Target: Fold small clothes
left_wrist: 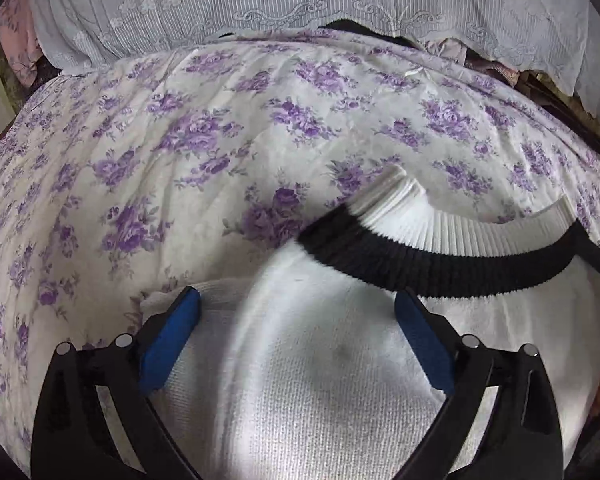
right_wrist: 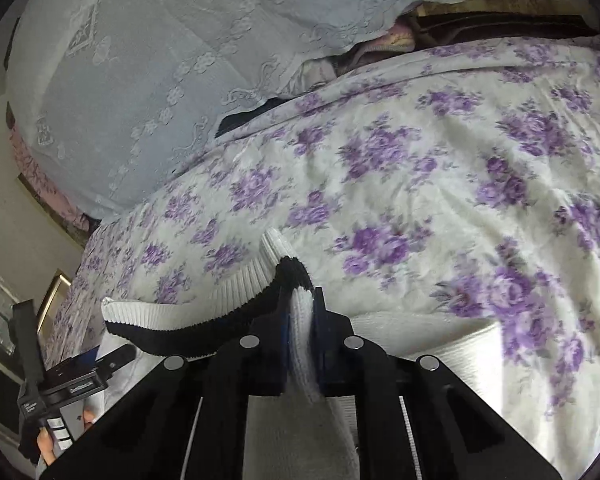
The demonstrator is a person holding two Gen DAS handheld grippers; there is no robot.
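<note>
Pinched between the right gripper's [right_wrist: 306, 304] jaws is the white knit garment's [left_wrist: 300, 380] ribbed black-and-white hem [left_wrist: 440, 248]; left gripper [left_wrist: 298, 320] jaws spread wide over its soft body. It lies near the floral bedspread's [left_wrist: 180, 160] front edge; lace cloth [left_wrist: 260, 8] behind.

White knit garment [left_wrist: 300, 380] with black-and-white ribbed band [left_wrist: 440, 256]; white bedspread [left_wrist: 220, 140] with purple flowers; pale blue-grey lace cloth [left_wrist: 260, 12].

Purple-flowered white bedspread [left_wrist: 228, 128] below a pale embroidered lace cloth [left_wrist: 260, 4], pink fabric [left_wrist: 18, 40] beside it.
</note>
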